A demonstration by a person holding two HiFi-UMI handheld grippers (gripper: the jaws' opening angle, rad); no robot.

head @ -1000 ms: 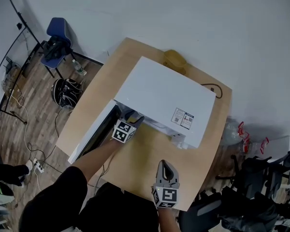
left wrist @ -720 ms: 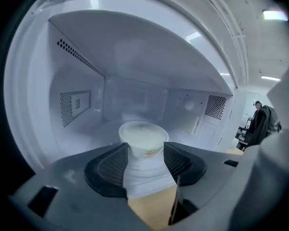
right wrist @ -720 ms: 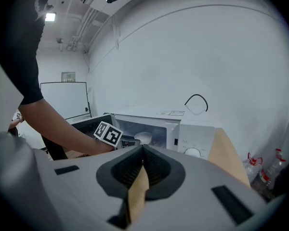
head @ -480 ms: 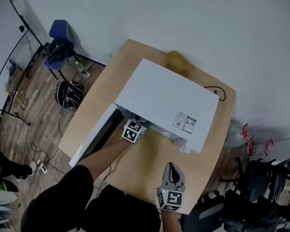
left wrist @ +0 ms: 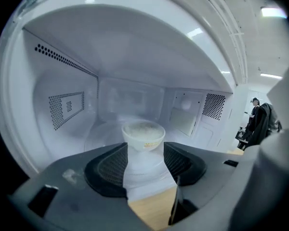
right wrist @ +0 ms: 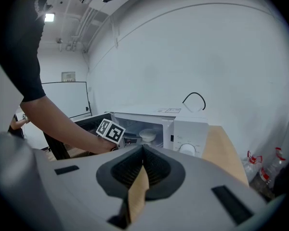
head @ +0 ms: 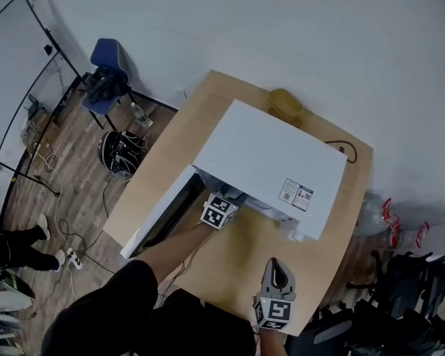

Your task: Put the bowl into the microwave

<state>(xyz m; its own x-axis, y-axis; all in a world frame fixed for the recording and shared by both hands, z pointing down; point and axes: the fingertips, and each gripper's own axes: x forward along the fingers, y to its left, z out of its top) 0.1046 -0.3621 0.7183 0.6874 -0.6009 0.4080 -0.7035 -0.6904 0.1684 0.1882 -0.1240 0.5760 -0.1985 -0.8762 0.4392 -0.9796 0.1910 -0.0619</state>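
The bowl [left wrist: 143, 136] sits inside the microwave [head: 271, 162]. The left gripper [left wrist: 145, 153] is at its mouth, jaws apart and empty. The right gripper [right wrist: 143, 150], closed and empty, hovers over the worktop's [head: 237, 251] near edge.

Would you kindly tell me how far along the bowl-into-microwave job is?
Done: the bowl sits inside the microwave. In hand: nothing; the left hand-held gripper is open at the cavity mouth, the bowl beyond it; the right hand-held gripper is shut, empty. Left: pull out and probably close the open door.
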